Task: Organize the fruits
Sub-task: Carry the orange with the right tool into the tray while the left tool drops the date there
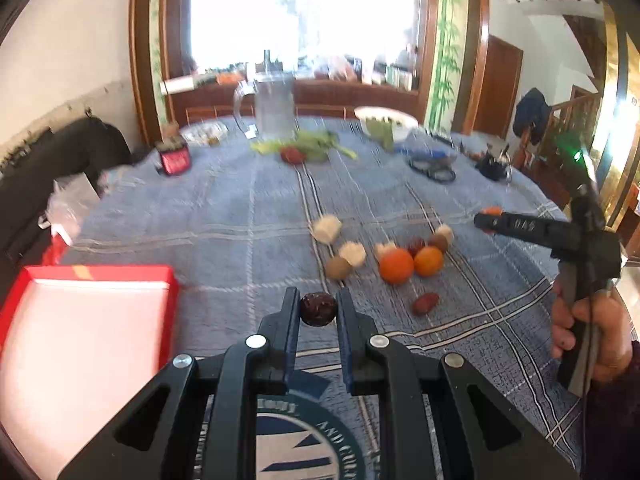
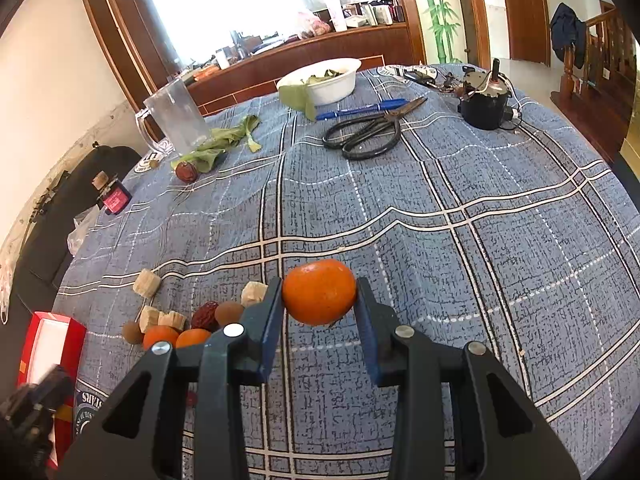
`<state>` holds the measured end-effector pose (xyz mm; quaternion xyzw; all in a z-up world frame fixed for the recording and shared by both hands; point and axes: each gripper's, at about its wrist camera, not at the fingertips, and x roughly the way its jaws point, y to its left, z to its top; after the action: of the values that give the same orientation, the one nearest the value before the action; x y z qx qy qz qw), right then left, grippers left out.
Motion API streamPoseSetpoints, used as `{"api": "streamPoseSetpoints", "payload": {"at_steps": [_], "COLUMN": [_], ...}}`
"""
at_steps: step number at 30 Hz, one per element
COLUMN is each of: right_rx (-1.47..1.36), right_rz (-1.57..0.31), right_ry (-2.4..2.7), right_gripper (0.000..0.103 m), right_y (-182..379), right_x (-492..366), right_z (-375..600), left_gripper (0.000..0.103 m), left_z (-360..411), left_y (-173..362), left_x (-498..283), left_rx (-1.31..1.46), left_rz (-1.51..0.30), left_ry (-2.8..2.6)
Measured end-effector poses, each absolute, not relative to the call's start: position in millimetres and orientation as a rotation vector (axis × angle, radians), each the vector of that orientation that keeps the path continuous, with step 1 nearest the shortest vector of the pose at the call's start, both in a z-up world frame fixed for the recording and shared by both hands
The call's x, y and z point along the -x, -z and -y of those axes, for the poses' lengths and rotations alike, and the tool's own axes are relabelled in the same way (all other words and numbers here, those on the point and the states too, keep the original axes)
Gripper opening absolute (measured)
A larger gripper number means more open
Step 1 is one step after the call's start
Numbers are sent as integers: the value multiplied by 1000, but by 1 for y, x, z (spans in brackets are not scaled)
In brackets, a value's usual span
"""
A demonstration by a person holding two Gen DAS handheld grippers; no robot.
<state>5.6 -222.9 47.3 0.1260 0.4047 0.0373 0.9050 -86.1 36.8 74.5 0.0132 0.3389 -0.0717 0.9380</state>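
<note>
Blue plaid tablecloth (image 2: 440,240), orange mandarin (image 2: 319,292), dark-red date (image 1: 318,308), red tray (image 1: 96,274).

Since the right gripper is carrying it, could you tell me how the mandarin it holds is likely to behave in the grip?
The mandarin is round and smooth-skinned, so it could probably pivot or slip between the right gripper's flat pads. It bulges beyond both fingers, so a hard squeeze might bruise it. Set on the tablecloth, it would likely roll.
</note>
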Motion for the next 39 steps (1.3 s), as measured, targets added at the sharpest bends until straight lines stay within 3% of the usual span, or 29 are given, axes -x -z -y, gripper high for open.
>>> {"api": "streamPoseSetpoints", "payload": {"at_steps": [11, 27, 39], "right_rx": [-232, -114, 60], "right_rz": [-822, -842, -887], "right_ry": [-129, -711, -860], "right_gripper": [37, 37, 37], "right_y": [-47, -82, -59], "right_x": [2, 88, 136], "right_z": [196, -27, -106], "left_gripper": [16, 16, 16], "left_z": [-91, -207, -240], "left_y": [-100, -74, -58], "left_x": [120, 158, 168], "left_rx": [-23, -60, -55], "left_rz": [-619, -628, -658], "left_ry": [32, -338, -425]}}
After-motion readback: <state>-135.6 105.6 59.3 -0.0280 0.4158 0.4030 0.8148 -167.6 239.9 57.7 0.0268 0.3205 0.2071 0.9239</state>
